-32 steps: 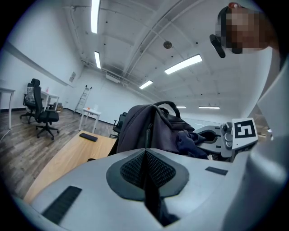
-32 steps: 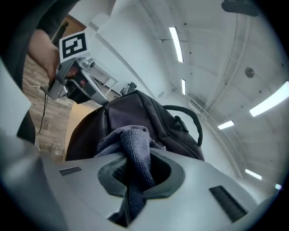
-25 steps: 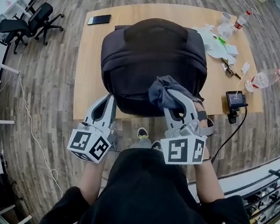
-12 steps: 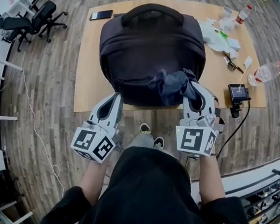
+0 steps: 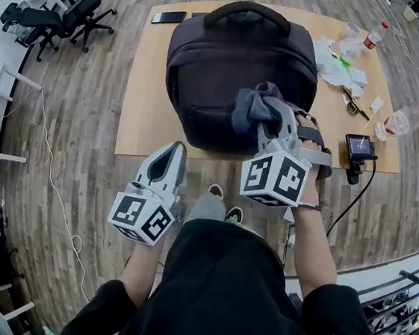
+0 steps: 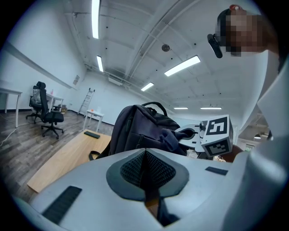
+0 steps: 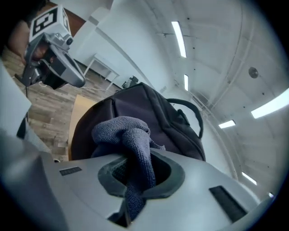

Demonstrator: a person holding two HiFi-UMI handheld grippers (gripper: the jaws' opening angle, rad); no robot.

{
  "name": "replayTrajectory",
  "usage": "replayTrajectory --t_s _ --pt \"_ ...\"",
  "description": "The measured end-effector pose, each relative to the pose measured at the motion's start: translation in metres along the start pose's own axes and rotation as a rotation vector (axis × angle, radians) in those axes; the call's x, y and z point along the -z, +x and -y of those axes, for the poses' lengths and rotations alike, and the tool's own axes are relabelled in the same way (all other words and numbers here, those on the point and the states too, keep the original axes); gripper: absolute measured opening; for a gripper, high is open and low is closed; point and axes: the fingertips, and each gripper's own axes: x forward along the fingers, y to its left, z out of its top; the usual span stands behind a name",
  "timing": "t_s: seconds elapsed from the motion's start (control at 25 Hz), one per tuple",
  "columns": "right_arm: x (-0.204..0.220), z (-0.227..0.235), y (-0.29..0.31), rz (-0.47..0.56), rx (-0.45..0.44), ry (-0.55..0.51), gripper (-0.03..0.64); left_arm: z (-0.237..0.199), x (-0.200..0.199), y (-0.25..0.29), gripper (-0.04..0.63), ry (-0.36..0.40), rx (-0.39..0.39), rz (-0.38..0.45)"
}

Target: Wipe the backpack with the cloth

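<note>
A black backpack (image 5: 236, 68) lies on the wooden table (image 5: 144, 110) with its handle at the far end; it also shows as the backpack (image 6: 140, 131) and the backpack (image 7: 149, 117) in the two gripper views. My right gripper (image 5: 264, 120) is shut on a bunched grey-blue cloth (image 5: 254, 108), pressed on the bag's near right part. That cloth (image 7: 131, 149) fills the jaws in the right gripper view. My left gripper (image 5: 172, 155) hangs below the table's near edge, shut and with nothing in it, apart from the bag.
A phone (image 5: 169, 17) lies at the table's far left. Papers (image 5: 341, 65), a cup (image 5: 352, 30), two bottles (image 5: 399, 121) and a small screen device (image 5: 360, 147) with a cable crowd the right side. Office chairs (image 5: 57, 22) stand on the floor at the left.
The right gripper with the cloth has slid left and up the bag from its near right edge. The left gripper stayed low by the table's near edge.
</note>
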Motion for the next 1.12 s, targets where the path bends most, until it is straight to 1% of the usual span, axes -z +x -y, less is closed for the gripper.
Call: replayTrajectory --t_s 0.04,0.12,0.16,0.2,0.32,0.4,0.44,0.48,0.6,0.76,0.84,1.12 --pt "-0.012 -0.009 0.005 0.012 -0.042 -0.017 0.037 -0.001 -0.001 -0.004 0.015 -0.002 -0.007 0.006" --pt "-0.041 -0.029 0.011 0.064 -0.126 -0.009 0.037 -0.004 -0.003 -0.010 0.015 -0.005 -0.021 0.020" --pt "-0.057 -0.040 0.013 0.099 -0.152 0.001 0.037 -0.006 -0.003 -0.014 0.015 -0.009 -0.029 0.025" --pt "-0.074 -0.048 0.013 0.136 -0.158 0.009 0.037 -0.009 -0.004 -0.017 0.015 -0.014 -0.039 0.030" --pt "-0.114 -0.067 0.013 0.226 -0.103 0.007 0.037 -0.020 -0.007 -0.029 0.015 -0.027 -0.071 0.037" --pt "-0.125 -0.078 0.017 0.236 -0.033 -0.043 0.037 -0.027 -0.009 -0.038 0.015 -0.029 -0.093 0.035" --pt "-0.125 -0.084 0.019 0.231 -0.003 -0.070 0.037 -0.031 -0.009 -0.042 0.015 -0.028 -0.103 0.033" --pt "-0.122 -0.092 0.021 0.225 0.010 -0.089 0.037 -0.034 -0.008 -0.047 0.015 -0.028 -0.112 0.033" --pt "-0.104 -0.126 0.023 0.206 -0.008 -0.127 0.037 -0.045 -0.005 -0.059 0.015 -0.030 -0.138 0.029" --pt "-0.088 -0.163 0.029 0.204 0.026 -0.190 0.037 -0.055 -0.001 -0.068 0.015 -0.038 -0.167 0.016" --pt "-0.081 -0.181 0.033 0.196 0.019 -0.217 0.037 -0.054 0.003 -0.069 0.015 -0.042 -0.168 0.008" --pt "-0.064 -0.224 0.041 0.195 0.037 -0.320 0.037 -0.043 0.019 -0.064 0.015 -0.051 -0.149 -0.022"
